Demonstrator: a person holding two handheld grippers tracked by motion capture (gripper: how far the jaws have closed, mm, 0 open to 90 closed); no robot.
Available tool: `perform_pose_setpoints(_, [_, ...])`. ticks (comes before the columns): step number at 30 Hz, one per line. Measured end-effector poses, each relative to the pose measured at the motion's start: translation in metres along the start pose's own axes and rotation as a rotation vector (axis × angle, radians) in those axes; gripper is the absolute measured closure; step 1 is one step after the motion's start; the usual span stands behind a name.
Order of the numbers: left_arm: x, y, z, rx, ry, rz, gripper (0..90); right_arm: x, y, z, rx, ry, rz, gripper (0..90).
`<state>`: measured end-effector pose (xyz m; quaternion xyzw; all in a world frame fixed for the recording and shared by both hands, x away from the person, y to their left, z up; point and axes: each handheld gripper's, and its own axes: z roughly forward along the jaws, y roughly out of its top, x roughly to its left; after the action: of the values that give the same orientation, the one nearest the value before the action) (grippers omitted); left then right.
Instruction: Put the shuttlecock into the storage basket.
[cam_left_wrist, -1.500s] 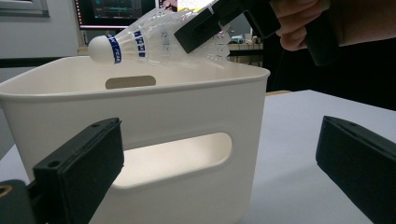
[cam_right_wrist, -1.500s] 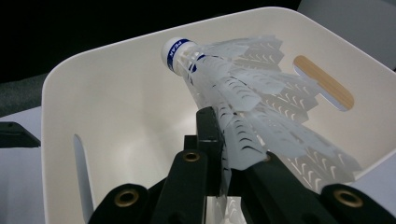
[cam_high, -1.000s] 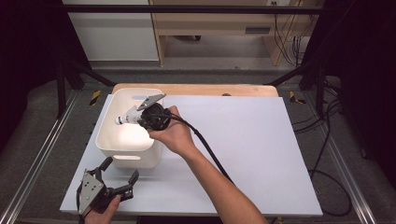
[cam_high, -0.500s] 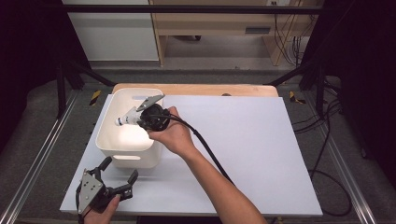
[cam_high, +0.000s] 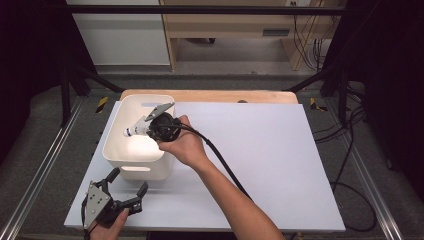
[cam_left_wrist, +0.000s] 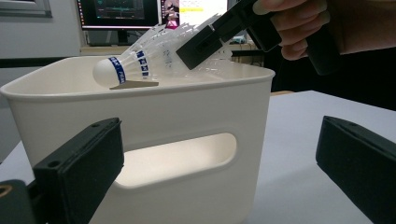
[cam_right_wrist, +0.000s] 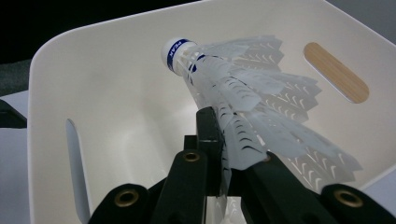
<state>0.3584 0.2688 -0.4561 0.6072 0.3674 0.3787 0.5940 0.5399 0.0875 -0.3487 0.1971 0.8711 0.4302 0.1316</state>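
The jaws of the right gripper (cam_high: 150, 121) were clamped on the feather skirt of a white shuttlecock (cam_right_wrist: 243, 88), held above the open top of the white bin (cam_high: 112, 150), its cork end with the blue band pointing away from the hand, over the bin's inside. The left gripper (cam_high: 127, 192) sat just in front of the bin on the white table (cam_high: 280, 150), its jaws spread wide with nothing between them, facing the bin's handle slot (cam_left_wrist: 177, 158)

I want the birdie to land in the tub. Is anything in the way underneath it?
Nothing visible. The right gripper holds the shuttlecock by its feathers over the open white bin, and the bin's inside looks bare.
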Motion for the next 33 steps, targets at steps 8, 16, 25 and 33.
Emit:
perform_pose_setpoints(8, [0.0001,0.0001,-0.0001,0.001,0.000,0.002,1.0,0.0007,-0.0006,0.0007,0.017,0.002,0.001,89.2])
perform_pose_setpoints(16, [0.0001,0.0001,0.0000,0.002,0.000,0.002,1.0,0.0005,-0.0014,0.0010,0.018,0.003,0.001,89.2])
perform_pose_setpoints(25, [0.0001,0.0002,-0.0001,0.002,0.000,0.003,1.0,0.0013,-0.0020,0.0011,0.029,0.002,0.006,89.2])
perform_pose_setpoints(33, [0.0000,0.0003,0.0002,0.002,-0.002,0.003,1.0,0.0033,-0.0032,0.0018,0.045,0.025,0.011,83.8])
